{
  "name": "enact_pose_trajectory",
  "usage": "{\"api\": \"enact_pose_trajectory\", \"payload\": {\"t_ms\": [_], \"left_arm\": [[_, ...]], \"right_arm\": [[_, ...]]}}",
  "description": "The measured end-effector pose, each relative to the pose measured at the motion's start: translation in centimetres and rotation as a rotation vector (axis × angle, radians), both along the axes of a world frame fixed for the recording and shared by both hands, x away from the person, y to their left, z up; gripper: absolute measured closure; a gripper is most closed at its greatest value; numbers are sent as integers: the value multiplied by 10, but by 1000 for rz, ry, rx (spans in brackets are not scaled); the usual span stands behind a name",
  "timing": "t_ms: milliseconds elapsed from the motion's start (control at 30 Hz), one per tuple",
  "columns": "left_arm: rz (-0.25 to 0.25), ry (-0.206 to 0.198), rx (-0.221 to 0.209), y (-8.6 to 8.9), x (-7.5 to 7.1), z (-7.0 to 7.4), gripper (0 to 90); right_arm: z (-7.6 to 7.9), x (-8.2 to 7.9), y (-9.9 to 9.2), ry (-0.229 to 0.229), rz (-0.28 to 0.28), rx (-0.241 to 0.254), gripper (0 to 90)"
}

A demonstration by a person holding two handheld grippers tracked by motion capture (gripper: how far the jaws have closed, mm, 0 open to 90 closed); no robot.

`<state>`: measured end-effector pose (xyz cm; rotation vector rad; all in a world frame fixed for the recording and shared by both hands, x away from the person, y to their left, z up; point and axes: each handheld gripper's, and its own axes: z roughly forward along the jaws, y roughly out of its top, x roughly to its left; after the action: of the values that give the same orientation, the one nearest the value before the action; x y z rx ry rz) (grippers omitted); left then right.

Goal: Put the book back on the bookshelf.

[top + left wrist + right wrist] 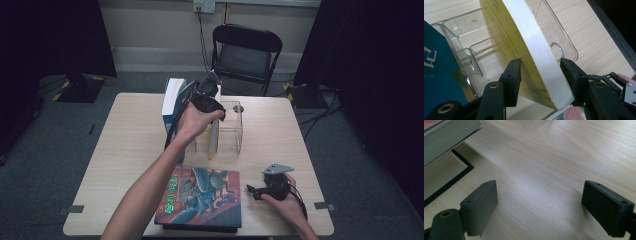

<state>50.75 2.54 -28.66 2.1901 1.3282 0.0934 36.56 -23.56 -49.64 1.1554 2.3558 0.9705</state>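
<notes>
1. The left gripper (540, 72) is reaching over the clear organizer (471, 40), its fingers parted around the yellow book (509, 42), pads just off the covers.
2. The yellow book is leaning inside the clear organizer.
3. The right gripper (549, 205) is resting on the surface (554, 157) well in front of the organizer, fingers wide apart around nothing.

table (280, 145): pale wood, seen below me | picture book (202, 192): flat at the near edge, cover up, lying on a black book (200, 228) | blue-and-white book (172, 102): upright near the far edge | folding chair (245, 55): black, beyond the table | wall socket (204, 6): above the chair, cable plugged in
</notes>
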Motion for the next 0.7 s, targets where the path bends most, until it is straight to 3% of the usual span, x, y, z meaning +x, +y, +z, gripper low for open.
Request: {"api": "enact_pose_trajectory", "payload": {"t_ms": [100,300,400,700], "left_arm": [[-14,-9,16,0,-1,0,517],[-23,-12,-10,3,-1,-2,478],[-28,-45,-20,6,-4,0,466],[-49,-76,-39,14,-6,5,398]], "right_arm": [[0,0,0,0,1,0,132],[0,0,0,-1,1,0,131],[0,0,0,-2,2,0,131],[0,0,0,-1,1,0,131]]}}
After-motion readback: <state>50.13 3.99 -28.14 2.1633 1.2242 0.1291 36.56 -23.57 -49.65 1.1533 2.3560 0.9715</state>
